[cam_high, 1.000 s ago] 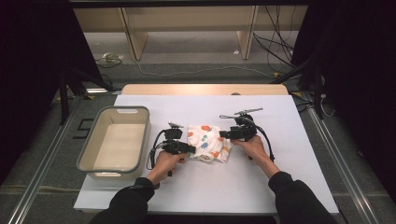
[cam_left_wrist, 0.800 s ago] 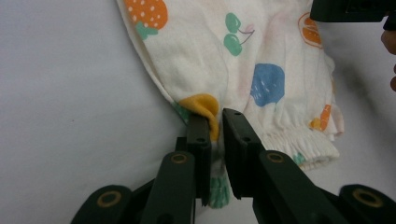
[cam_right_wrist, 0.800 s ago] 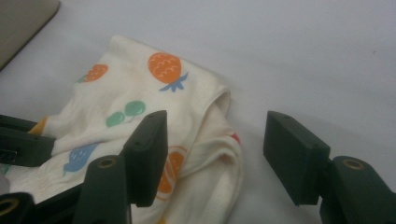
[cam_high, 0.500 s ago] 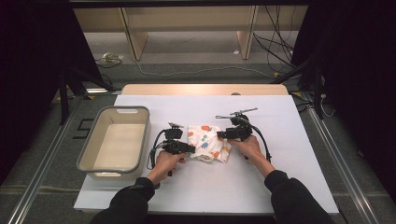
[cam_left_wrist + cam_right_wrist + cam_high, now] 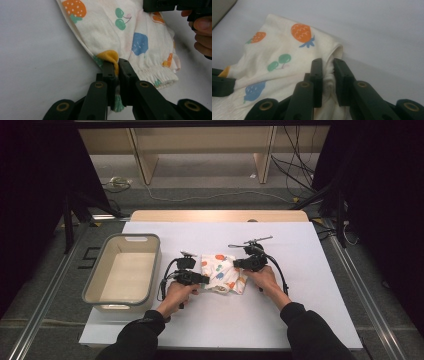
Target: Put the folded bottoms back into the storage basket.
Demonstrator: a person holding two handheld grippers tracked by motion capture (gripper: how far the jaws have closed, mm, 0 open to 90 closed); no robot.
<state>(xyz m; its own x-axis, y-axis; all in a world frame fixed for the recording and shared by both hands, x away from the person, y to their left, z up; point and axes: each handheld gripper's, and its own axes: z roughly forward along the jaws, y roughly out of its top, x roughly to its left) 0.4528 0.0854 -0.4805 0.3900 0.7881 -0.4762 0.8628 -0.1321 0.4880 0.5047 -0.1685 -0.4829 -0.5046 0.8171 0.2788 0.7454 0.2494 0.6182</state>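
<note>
A small white garment (image 5: 223, 272) printed with fruit lies crumpled at the middle of the white table (image 5: 310, 270). My left gripper (image 5: 202, 279) is shut on its left edge; in the left gripper view the jaws pinch a yellow-printed fold of the garment (image 5: 120, 37), left gripper (image 5: 116, 65). My right gripper (image 5: 239, 264) is shut on the garment's right side. In the right gripper view the right gripper (image 5: 327, 62) has bunched cloth of the garment (image 5: 279, 52) between its jaws, near a rolled hem. A hand holds each gripper.
An empty beige bin (image 5: 102, 277) stands at the table's left side, just left of my left hand. A wooden strip (image 5: 220, 216) runs along the table's far edge. Cables lie on the floor beyond. The table's right half and front are bare.
My right gripper has moved left and slightly toward the person along the garment's right side, closing in on the cloth. The left gripper has stayed in place on the garment.
</note>
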